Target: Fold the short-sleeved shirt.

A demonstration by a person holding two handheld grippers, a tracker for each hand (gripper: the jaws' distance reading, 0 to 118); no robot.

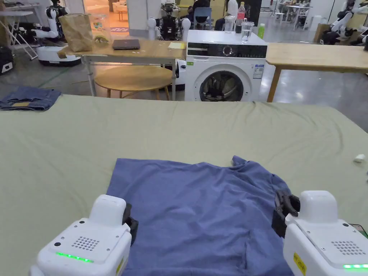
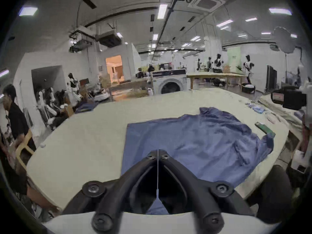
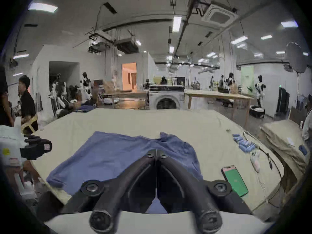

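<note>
A blue short-sleeved shirt lies spread on the green-covered table, with a straight edge at its left and a bunched, wrinkled part at its far right. My left gripper hovers at the shirt's near-left edge. In the left gripper view its jaws meet tip to tip above the shirt, with no cloth seen between them. My right gripper hangs by the shirt's near-right side. Its jaws are closed the same way over the shirt.
A phone with a green screen lies on the table right of the shirt, and several small blue items lie beyond it. Folded jeans sit at the far-left corner. A washing machine and wooden tables stand behind.
</note>
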